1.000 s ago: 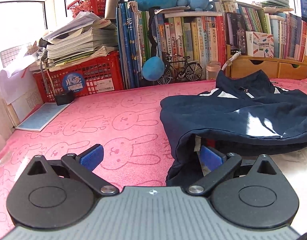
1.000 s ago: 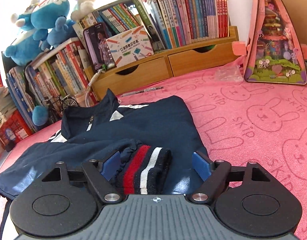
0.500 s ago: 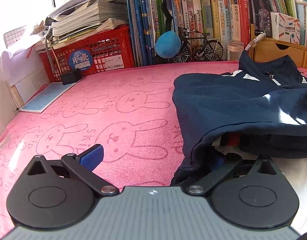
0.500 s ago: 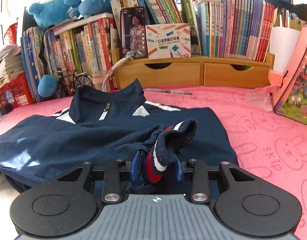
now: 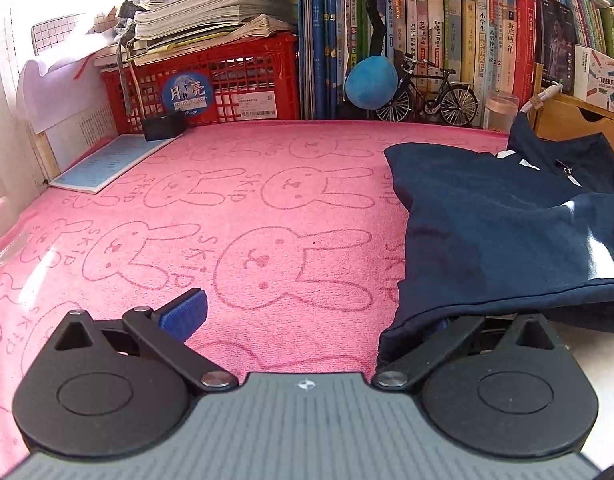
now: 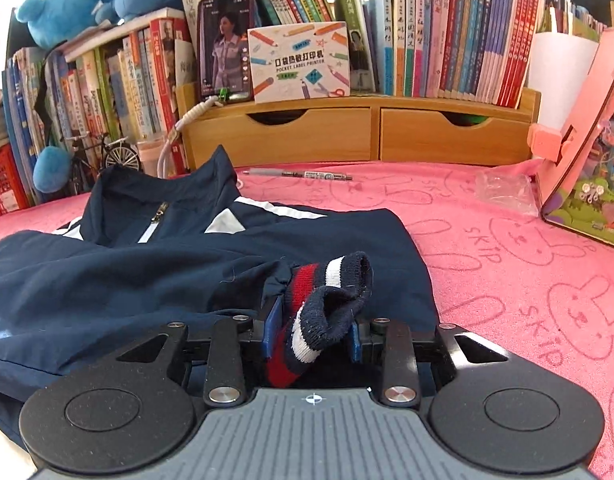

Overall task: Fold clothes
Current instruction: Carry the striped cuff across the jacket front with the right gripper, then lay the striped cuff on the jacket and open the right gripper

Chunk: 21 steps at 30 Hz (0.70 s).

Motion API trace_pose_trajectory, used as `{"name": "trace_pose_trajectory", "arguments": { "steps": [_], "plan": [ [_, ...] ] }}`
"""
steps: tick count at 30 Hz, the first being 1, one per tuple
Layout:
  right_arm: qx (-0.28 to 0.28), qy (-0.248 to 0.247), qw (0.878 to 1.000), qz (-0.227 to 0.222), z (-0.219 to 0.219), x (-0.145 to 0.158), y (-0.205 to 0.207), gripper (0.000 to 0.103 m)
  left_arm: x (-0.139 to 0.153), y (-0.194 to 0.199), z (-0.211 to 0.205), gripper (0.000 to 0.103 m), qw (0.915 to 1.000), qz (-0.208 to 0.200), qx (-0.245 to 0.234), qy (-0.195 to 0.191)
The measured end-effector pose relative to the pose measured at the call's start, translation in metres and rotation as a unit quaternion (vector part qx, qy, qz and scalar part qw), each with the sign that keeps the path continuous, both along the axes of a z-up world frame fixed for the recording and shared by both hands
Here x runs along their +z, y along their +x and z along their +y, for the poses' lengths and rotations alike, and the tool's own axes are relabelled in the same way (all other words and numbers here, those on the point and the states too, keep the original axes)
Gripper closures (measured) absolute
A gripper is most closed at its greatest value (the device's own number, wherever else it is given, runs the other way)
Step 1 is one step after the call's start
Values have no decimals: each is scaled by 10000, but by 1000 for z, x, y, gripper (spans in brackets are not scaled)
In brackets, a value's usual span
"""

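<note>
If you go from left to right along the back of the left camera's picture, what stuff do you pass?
Red basket with a stack of books on top → blue plush ball → toy bicycle → clear jar → wooden drawer box.

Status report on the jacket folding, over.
Right gripper pinching striped cuff, fingers easing open. Left gripper open at jacket edge. Nothing in the way.
</note>
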State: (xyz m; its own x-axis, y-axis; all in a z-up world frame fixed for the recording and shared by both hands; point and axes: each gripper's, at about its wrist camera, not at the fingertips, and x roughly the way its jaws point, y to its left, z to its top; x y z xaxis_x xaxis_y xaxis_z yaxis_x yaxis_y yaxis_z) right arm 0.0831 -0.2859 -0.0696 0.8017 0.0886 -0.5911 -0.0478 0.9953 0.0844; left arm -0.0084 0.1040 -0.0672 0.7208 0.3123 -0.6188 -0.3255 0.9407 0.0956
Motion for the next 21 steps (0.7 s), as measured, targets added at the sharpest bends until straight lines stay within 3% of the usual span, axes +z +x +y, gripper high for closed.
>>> {"name": "trace_pose_trajectory", "arguments": {
  "steps": [4,6,7,10,15,18,21],
  "plan": [
    [-173,-131,9992,-331,-7,15,-15,48,7,-15,2,0,9999,-8,-161,36],
    [-259,-200,9978,-574,-11,23,-24,29,12,-23,5,0,9998,-22,-204,41],
    [-291,-186,9972,-662,-13,27,-27,27,14,-26,6,0,9998,-36,-192,35],
    [-208,-13,9966,-791,-16,35,-37,25,22,-35,11,0,9998,-111,-141,5],
    [453,94,9963,-719,14,35,-43,25,40,-34,3,0,9986,-480,-220,-95],
    [804,121,9950,-573,37,30,-45,27,47,-19,-20,0,9966,-632,-524,65],
    [1028,165,9939,-356,55,20,-45,32,39,3,-44,0,9953,-524,-718,397]
  ]
}}
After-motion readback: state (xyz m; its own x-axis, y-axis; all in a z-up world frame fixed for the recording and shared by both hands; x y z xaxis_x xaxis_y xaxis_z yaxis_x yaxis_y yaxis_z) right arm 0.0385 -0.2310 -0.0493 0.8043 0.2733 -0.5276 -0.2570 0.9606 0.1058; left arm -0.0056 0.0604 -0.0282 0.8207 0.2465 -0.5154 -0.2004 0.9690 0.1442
